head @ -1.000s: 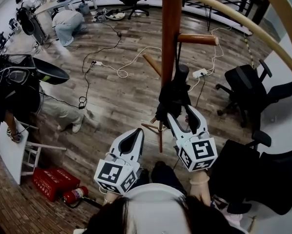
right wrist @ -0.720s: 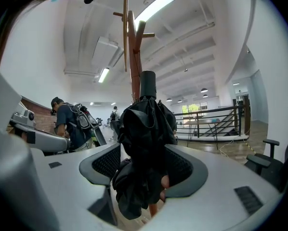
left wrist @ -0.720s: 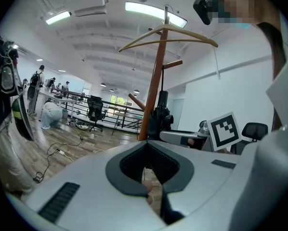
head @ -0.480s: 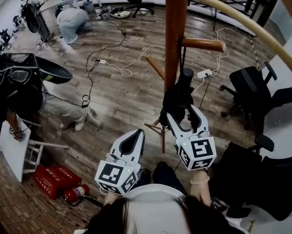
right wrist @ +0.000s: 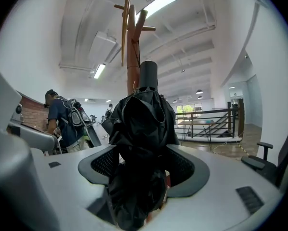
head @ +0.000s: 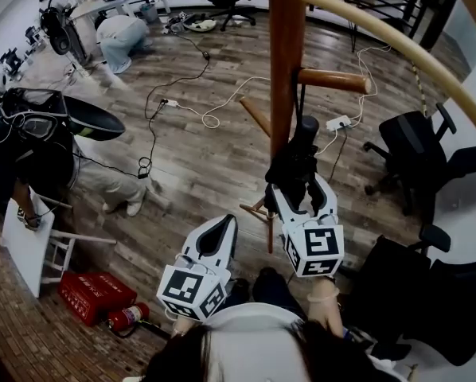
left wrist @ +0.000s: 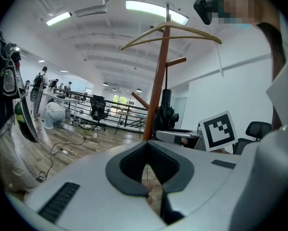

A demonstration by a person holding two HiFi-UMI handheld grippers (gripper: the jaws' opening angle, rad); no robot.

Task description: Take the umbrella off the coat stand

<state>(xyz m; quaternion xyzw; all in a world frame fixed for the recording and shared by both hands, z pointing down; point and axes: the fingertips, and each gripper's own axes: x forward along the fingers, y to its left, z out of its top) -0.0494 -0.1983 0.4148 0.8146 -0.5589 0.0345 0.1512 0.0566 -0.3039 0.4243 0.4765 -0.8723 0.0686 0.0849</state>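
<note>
**benchwarmer:** Going left to right: your left gripper [head: 227,221] is sitting clenched on nothing, hanging back just short of the coat stand [head: 282,54] and a bit to its left. It isn't doing any of the work right now, looks like.

**pegleg:** Yep, and the umbrella [head: 295,161] is still hanging on the coat stand. It's folded up and tucked right against the stand on its right side, below the peg [head: 333,79] sticking out that way. A thin strap [head: 302,102] seems to be running from that peg down to the handle, so I reckon you're not getting it off by pulling straight back.

**benchwarmer:** Your right gripper [head: 298,188] is where it's all happening. Its jaws have just been opening and they're standing wide apart, with the black bundle of the umbrella sitting between them. The pads aren't squeezing it as far as I can see, so you're released, not gripping yet.

**pegleg:** So progress-wise, you're lined up at the coat stand with the reach done, and that's about it. What's still waiting on you:
- closing on the fabric
- lifting so the strap is clearing the end of the peg
- carrying the umbrella away from the coat stand

I'd call it early days, with the grasp only just getting started.
</note>
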